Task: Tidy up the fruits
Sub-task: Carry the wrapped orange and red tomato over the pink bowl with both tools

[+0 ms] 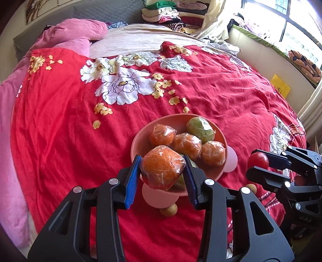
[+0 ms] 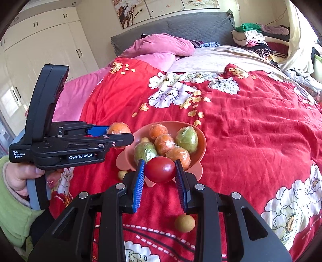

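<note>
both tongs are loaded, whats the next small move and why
Probably carry the left tongs forward over the pink plastic bowl and release there: they grip a film-wrapped orange at the bowl's near rim, and wrapped fruits already lie inside.

Bedspread: red quilt (image 1: 66, 129) printed with white and yellow flowers, wrinkled, covering most of the bed.
Pillow: pink pillow (image 2: 163, 45) lying at the head end, against the grey padded headboard (image 2: 191, 26).
Under-sheet: beige sheet (image 1: 130, 41) showing beyond the quilt.
Clothes: folded pile (image 1: 171, 12) stacked in the far corner.
Wardrobe: cream doors (image 2: 50, 40) left of the bed.
Wall: floral painting (image 2: 130, 12) above the headboard.
Window: bright panes (image 1: 291, 26) at right.
</note>
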`<state>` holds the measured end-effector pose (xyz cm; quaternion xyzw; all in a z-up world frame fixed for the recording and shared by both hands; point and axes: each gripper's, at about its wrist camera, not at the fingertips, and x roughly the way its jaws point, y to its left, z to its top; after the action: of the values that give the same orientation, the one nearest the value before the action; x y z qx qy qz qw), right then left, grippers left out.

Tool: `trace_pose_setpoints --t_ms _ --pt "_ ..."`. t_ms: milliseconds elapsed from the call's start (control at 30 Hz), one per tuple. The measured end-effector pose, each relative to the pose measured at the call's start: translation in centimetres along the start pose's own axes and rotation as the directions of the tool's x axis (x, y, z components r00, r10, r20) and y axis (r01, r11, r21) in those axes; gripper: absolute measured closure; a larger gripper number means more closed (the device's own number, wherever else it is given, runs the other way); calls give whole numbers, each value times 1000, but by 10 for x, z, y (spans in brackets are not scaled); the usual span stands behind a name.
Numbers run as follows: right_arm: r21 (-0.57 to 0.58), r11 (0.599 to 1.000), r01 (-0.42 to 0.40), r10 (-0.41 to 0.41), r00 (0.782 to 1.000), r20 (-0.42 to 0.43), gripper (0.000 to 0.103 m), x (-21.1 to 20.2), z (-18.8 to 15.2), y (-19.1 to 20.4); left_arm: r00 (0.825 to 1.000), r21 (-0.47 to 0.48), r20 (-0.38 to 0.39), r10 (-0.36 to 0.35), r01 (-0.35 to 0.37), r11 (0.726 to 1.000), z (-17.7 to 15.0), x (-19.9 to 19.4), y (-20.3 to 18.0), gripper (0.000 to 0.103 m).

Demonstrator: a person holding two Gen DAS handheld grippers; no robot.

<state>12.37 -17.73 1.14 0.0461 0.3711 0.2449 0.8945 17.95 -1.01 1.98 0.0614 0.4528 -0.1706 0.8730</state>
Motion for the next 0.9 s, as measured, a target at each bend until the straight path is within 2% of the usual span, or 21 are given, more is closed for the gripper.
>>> trace_pose_setpoints --t_ms 433,900 --pt "-8 1000 -19 19 999 -41 75 26 -3 -2 1000 -26 -26 -13 13 1000 4 25 11 70" --pt "-52 998 -28 24 996 -81 75 50 -2 13 999 -46 -38 -25 24 999 7 37 22 70"
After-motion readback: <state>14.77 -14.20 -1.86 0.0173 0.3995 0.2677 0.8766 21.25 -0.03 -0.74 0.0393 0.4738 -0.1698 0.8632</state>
